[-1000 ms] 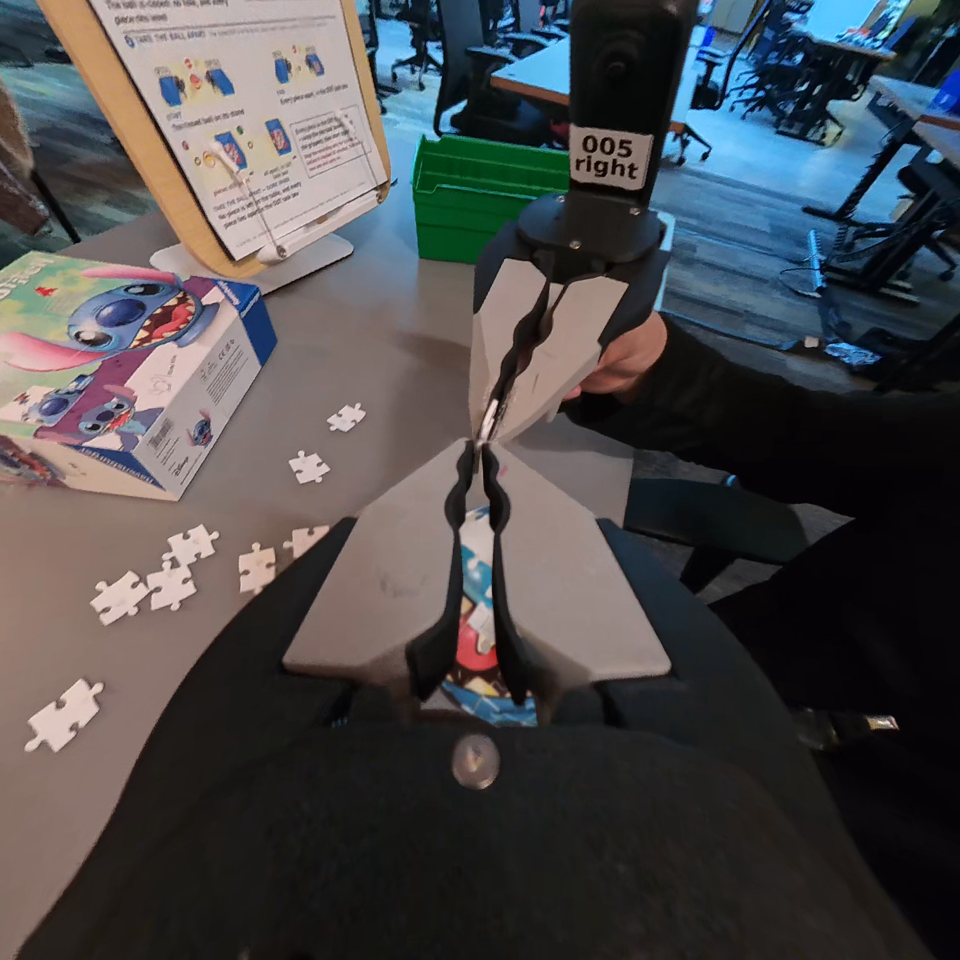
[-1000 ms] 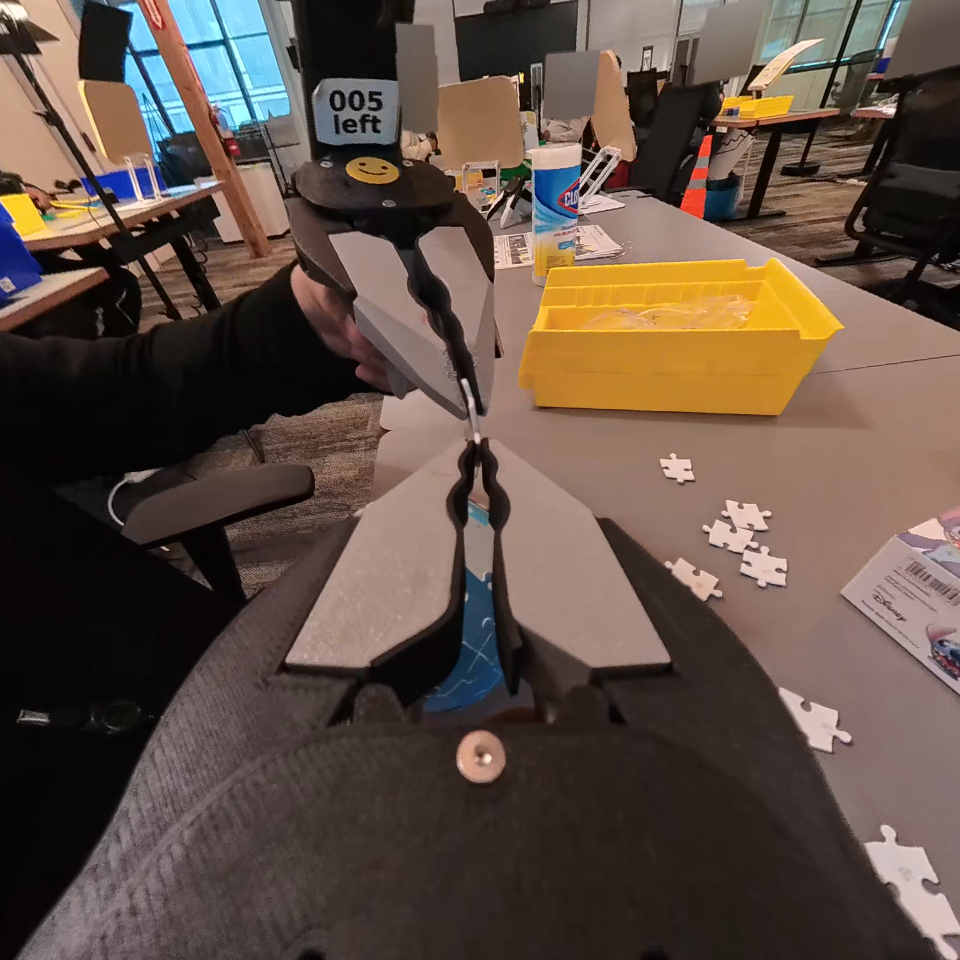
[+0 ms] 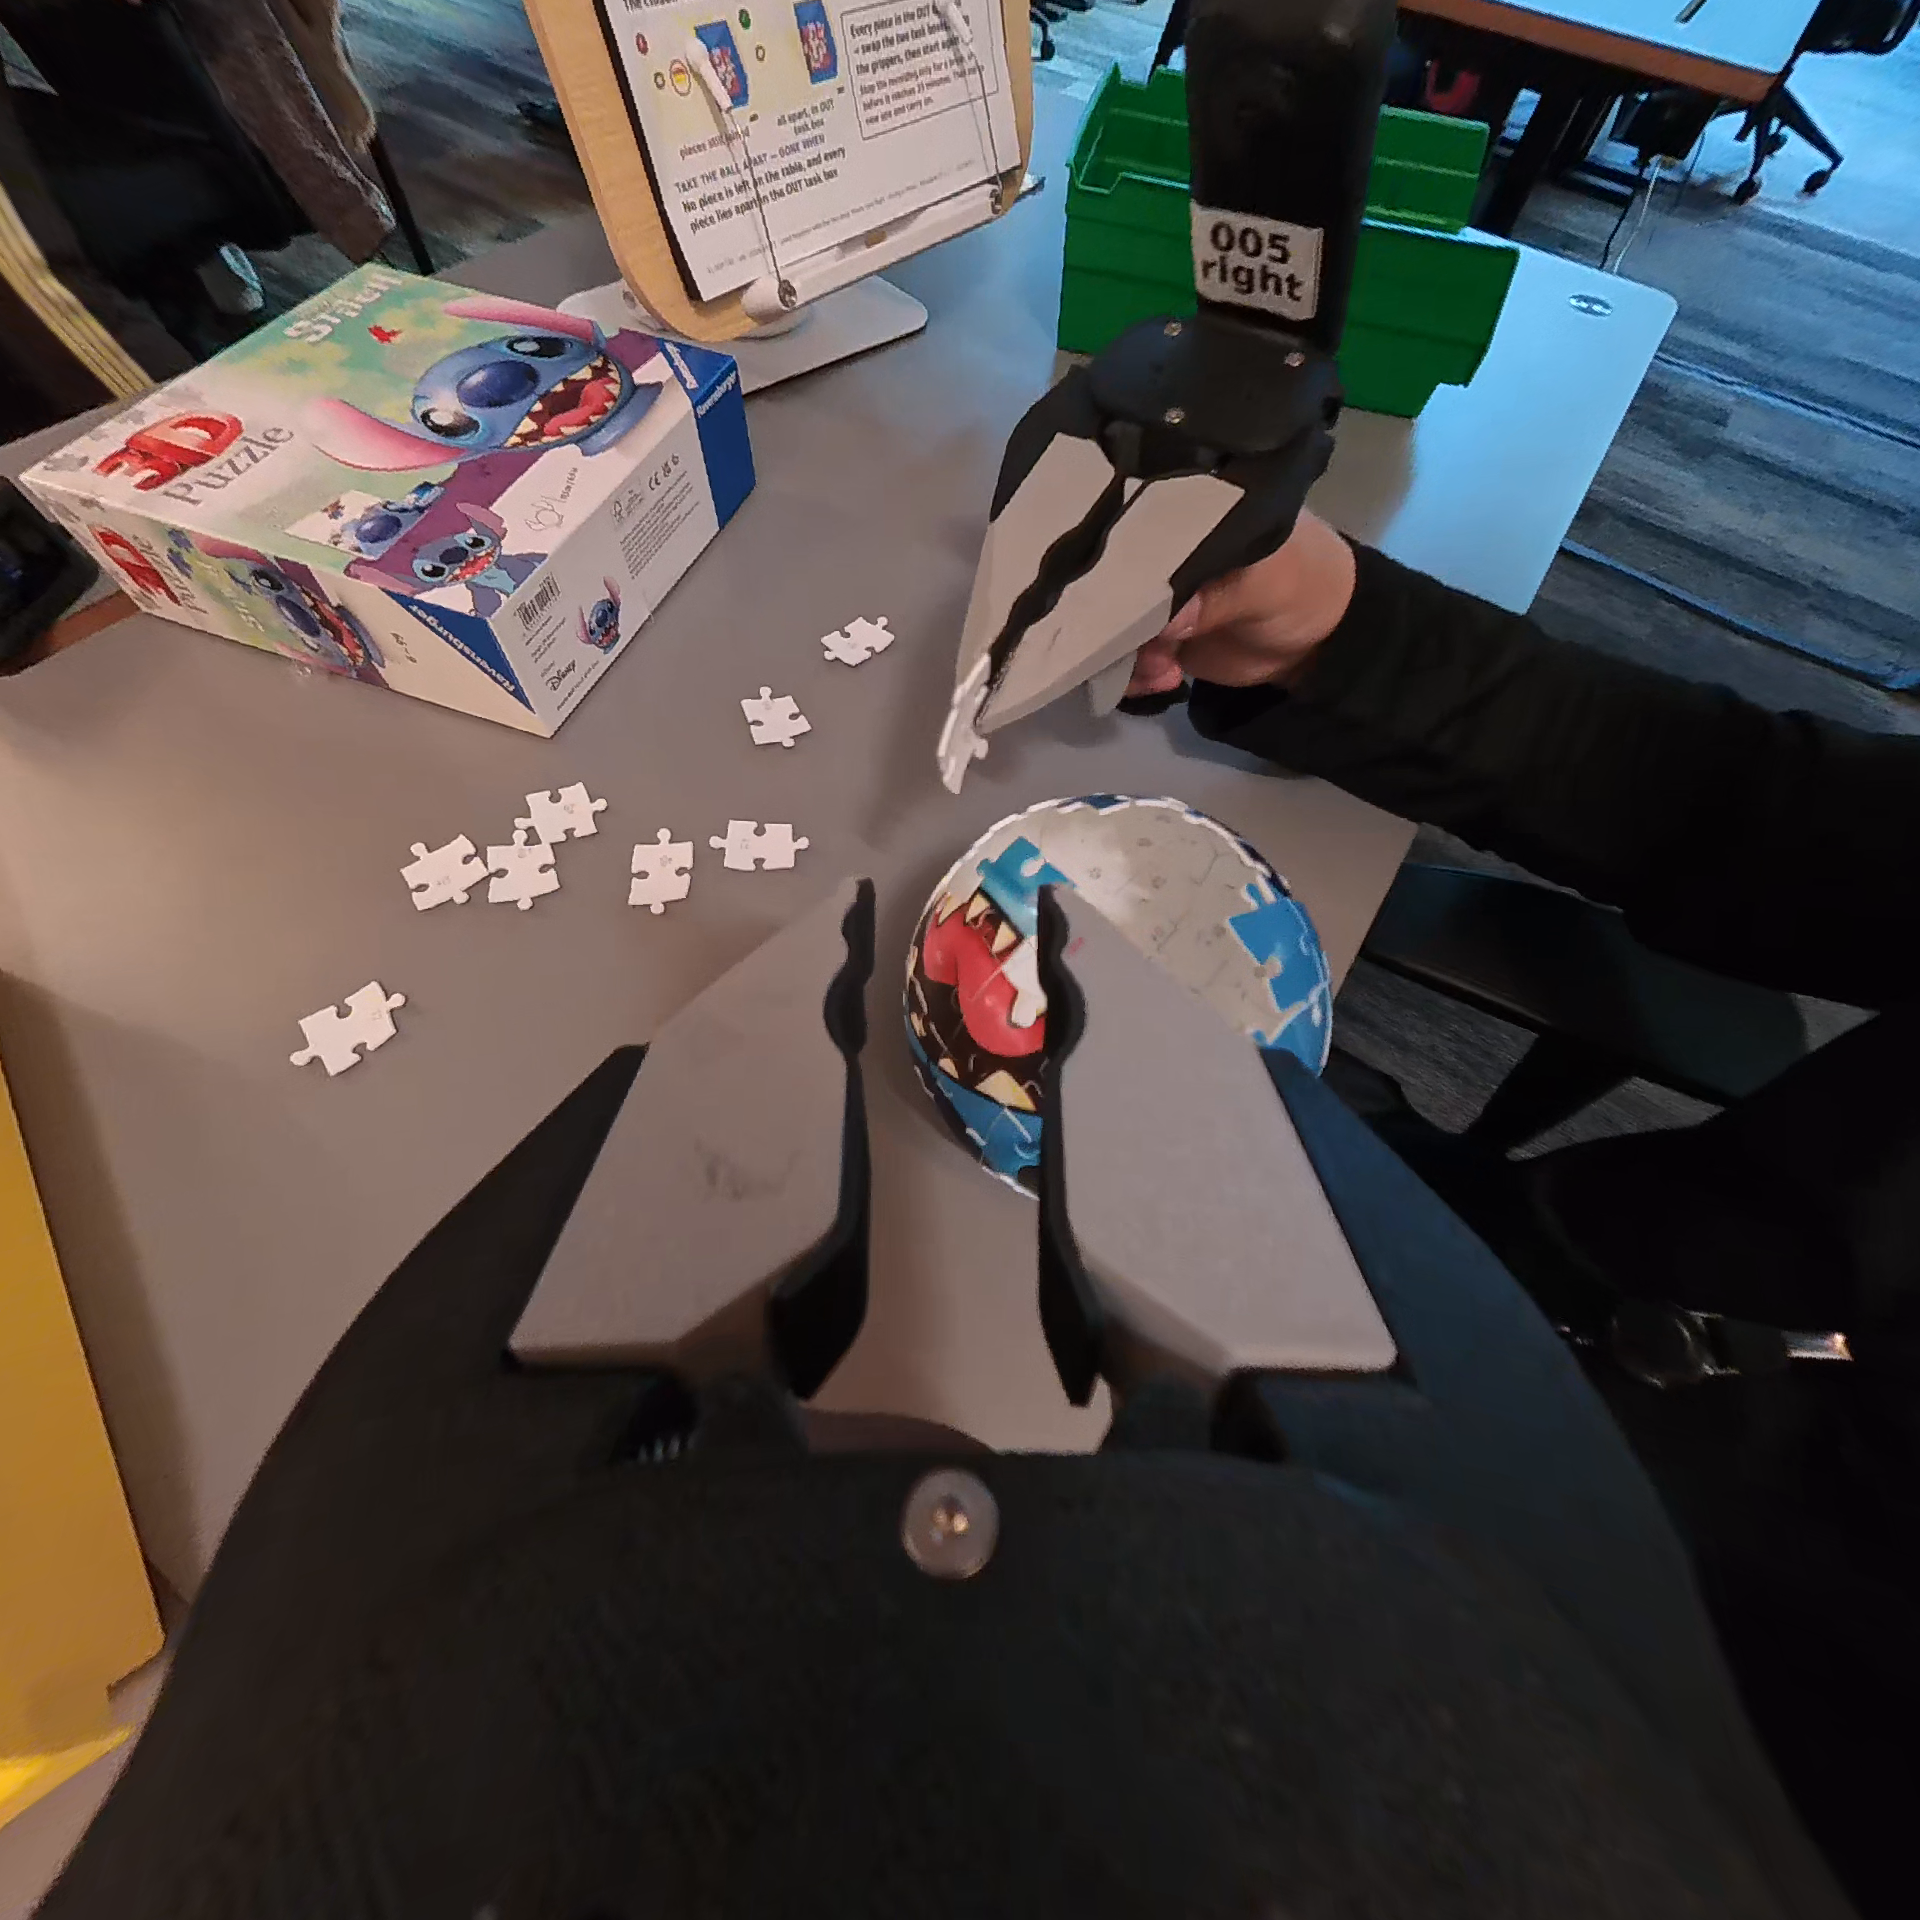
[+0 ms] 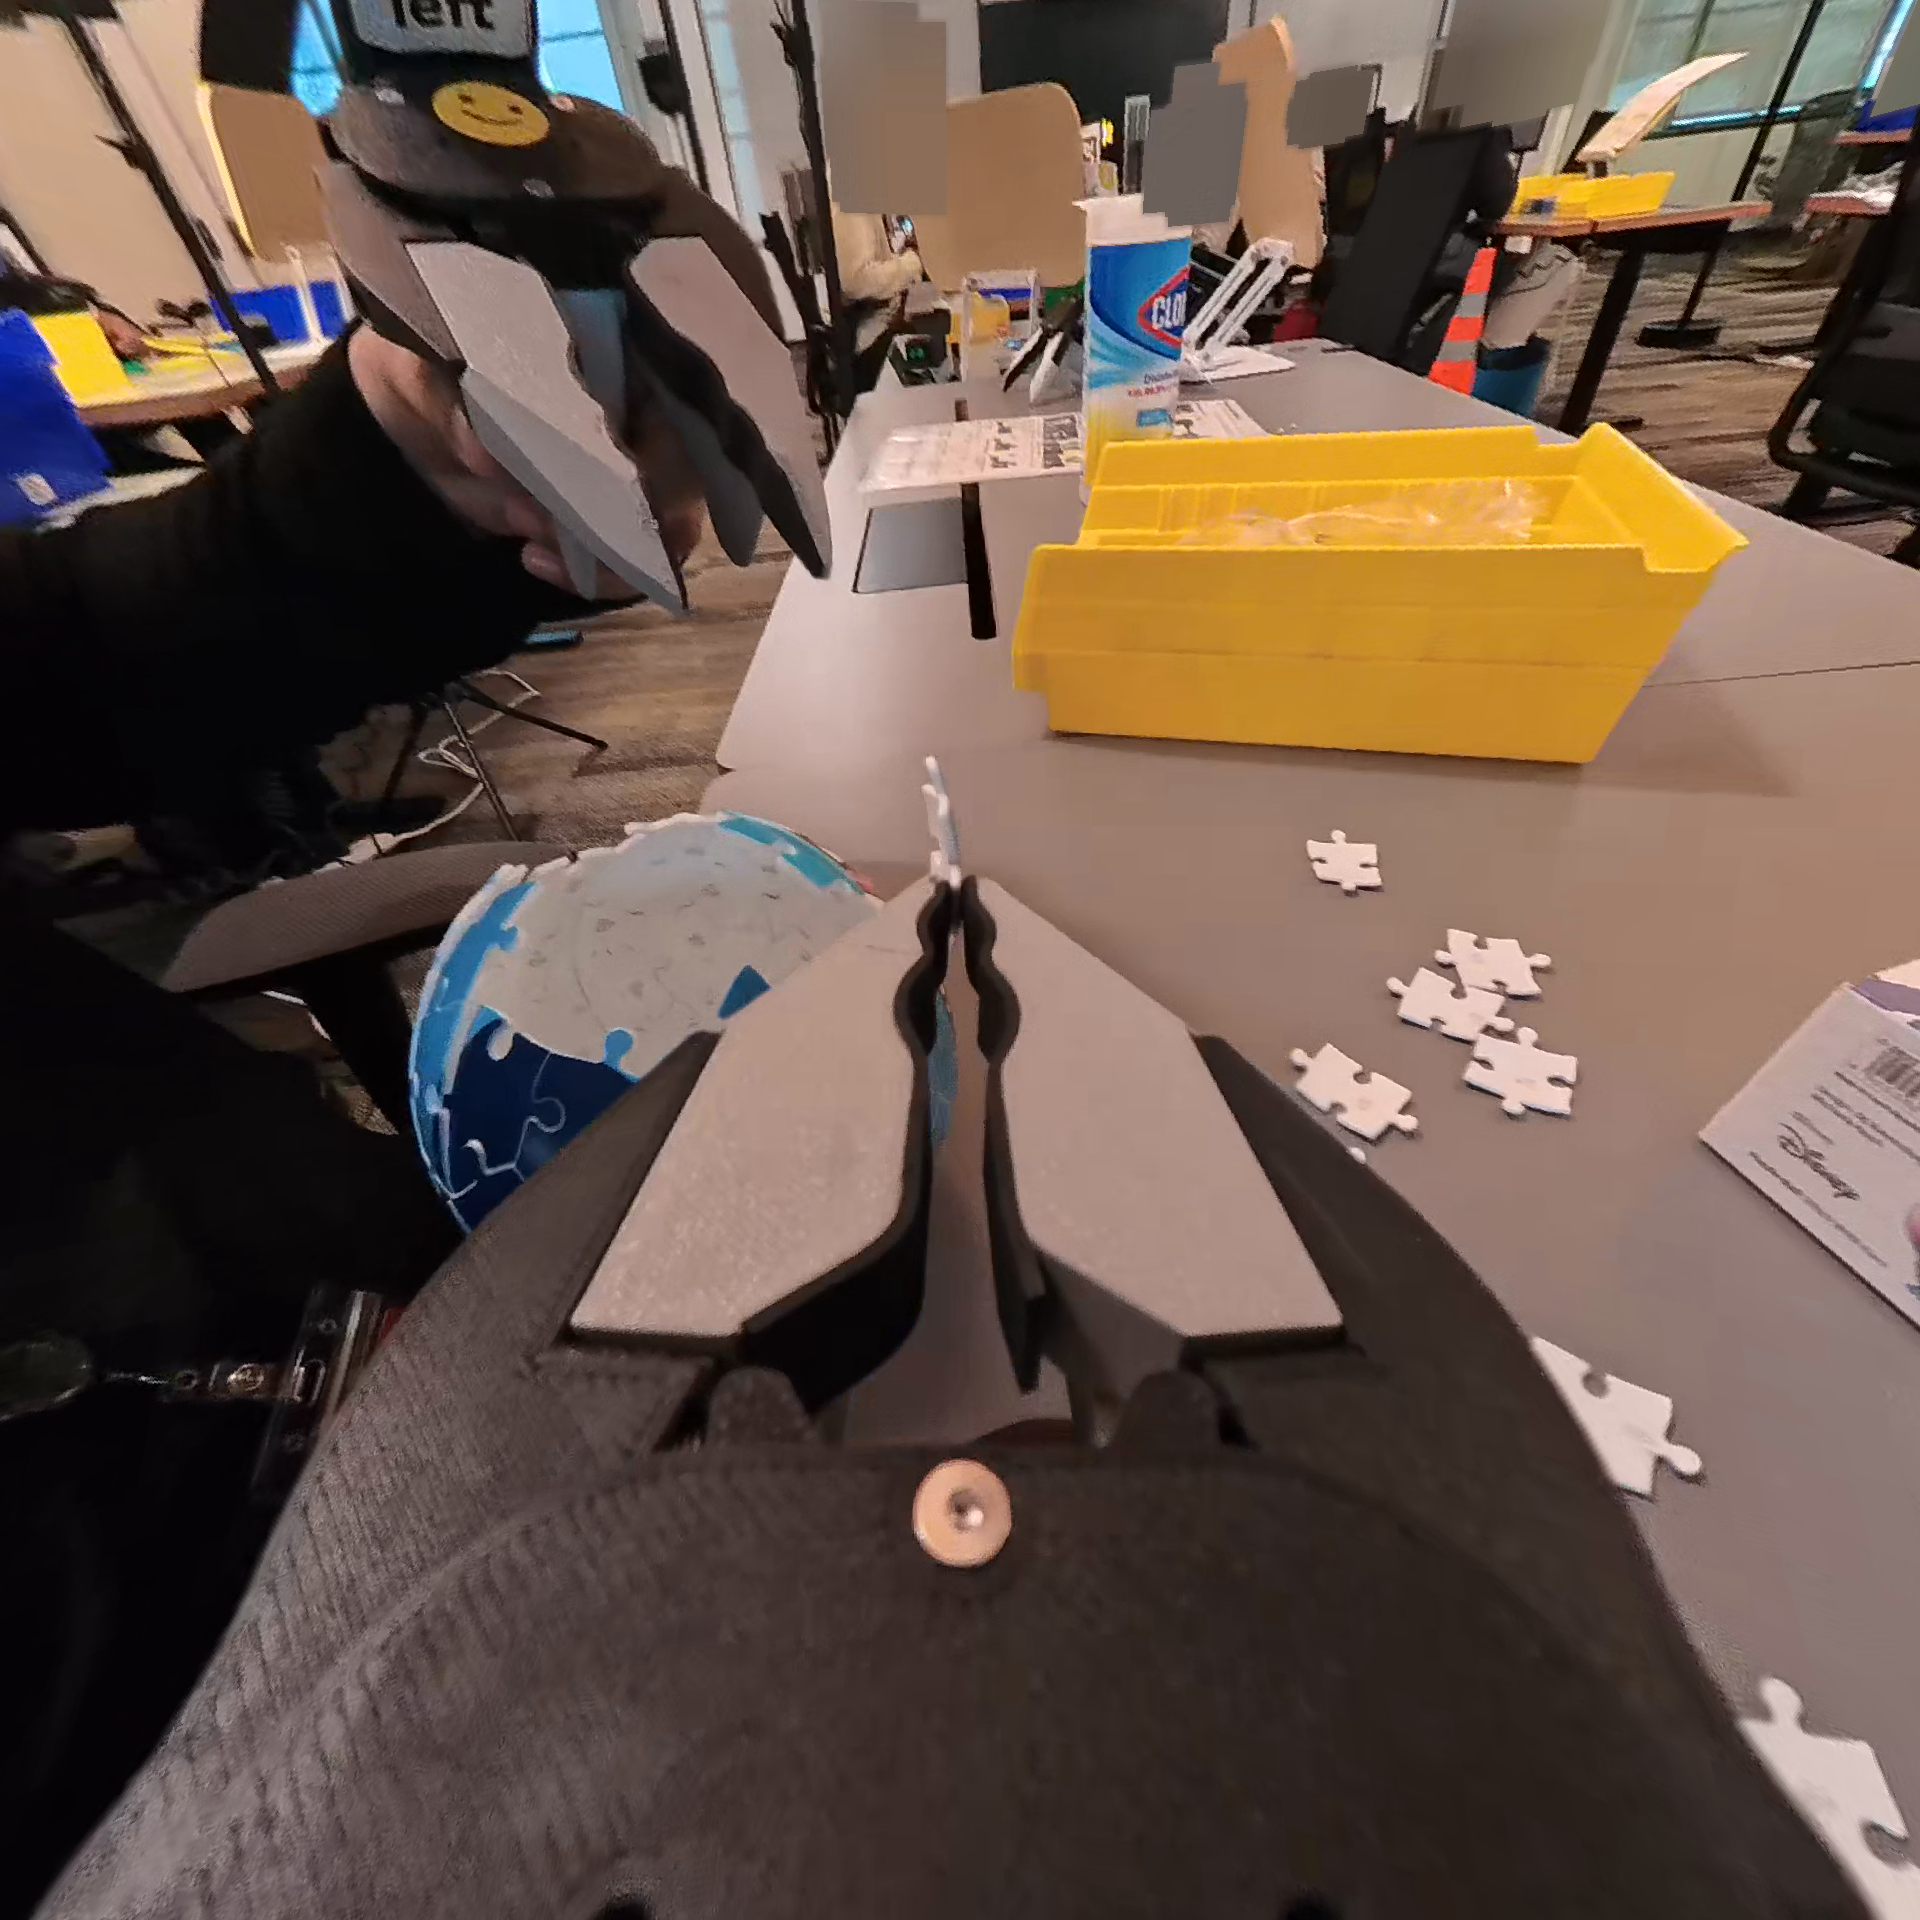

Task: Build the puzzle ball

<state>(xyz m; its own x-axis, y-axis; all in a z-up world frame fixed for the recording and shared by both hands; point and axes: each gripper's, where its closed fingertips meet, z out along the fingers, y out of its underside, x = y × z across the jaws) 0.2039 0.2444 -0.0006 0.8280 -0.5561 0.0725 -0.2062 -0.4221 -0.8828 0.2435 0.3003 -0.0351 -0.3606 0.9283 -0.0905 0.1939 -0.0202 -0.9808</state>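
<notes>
The half-built puzzle ball, blue and white with a red mouth pattern, rests open side up at the table's near edge; it also shows in the right wrist view. My left gripper is open and empty, just above and left of the ball; it shows raised in the right wrist view. My right gripper is shut on a white puzzle piece, held on edge to the right of the ball. In the left wrist view the right gripper holds that piece above the table beyond the ball.
Several loose white pieces lie on the grey table, also in the right wrist view. The puzzle box, an instruction stand, a green bin and a yellow bin stand around. There is about 9 cm between the tips of the two grippers.
My left gripper has opened and let go of the piece it shared tip to tip with the right gripper, then drawn back. The right gripper keeps the piece. The ball now lies uncovered.
</notes>
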